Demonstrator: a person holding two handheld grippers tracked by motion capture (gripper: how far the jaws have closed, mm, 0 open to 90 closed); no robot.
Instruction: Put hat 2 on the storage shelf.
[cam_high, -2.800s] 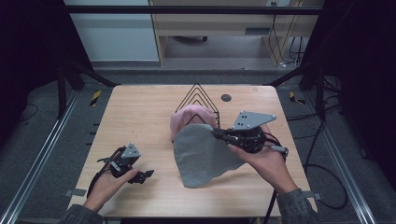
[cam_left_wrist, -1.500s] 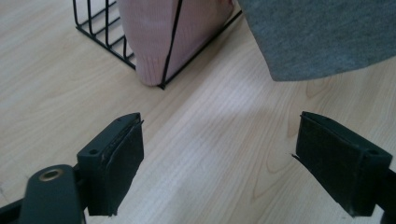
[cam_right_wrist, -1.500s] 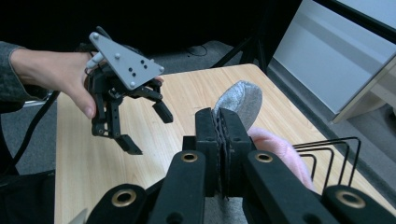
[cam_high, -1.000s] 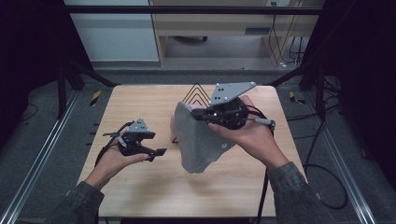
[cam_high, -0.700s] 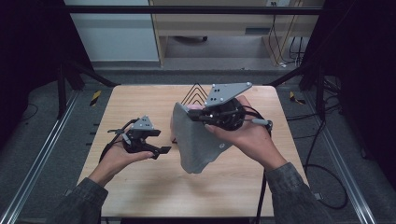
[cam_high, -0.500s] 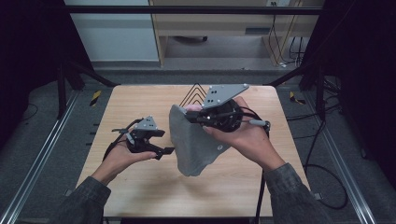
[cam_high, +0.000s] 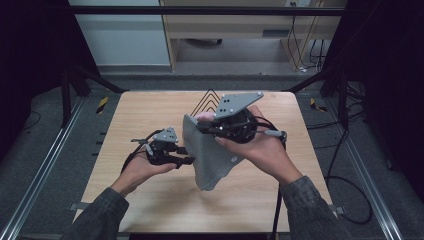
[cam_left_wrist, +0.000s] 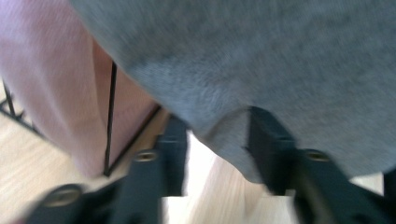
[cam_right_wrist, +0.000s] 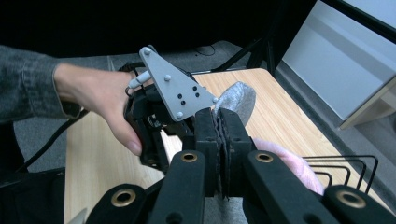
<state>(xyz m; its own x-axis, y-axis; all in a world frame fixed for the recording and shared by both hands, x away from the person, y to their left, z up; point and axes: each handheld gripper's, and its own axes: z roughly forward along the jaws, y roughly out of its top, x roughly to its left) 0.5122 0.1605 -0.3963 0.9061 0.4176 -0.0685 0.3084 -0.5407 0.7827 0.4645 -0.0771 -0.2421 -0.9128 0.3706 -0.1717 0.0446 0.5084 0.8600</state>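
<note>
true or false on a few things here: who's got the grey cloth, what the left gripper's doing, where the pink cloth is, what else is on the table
1. The right gripper is shut on the grey cloth. True.
2. The grey cloth lies flat on the table. False: it hangs from the right gripper, lifted off the wood.
3. The left gripper has clamped the grey cloth's edge. False: its jaws stand apart, with the hem between them in the left gripper view.
4. A pink cloth sits at a black wire rack. True.
5. The wire rack stands at the table's near edge beside the person's sleeves. False: it stands toward the far edge, behind the grey cloth.
</note>
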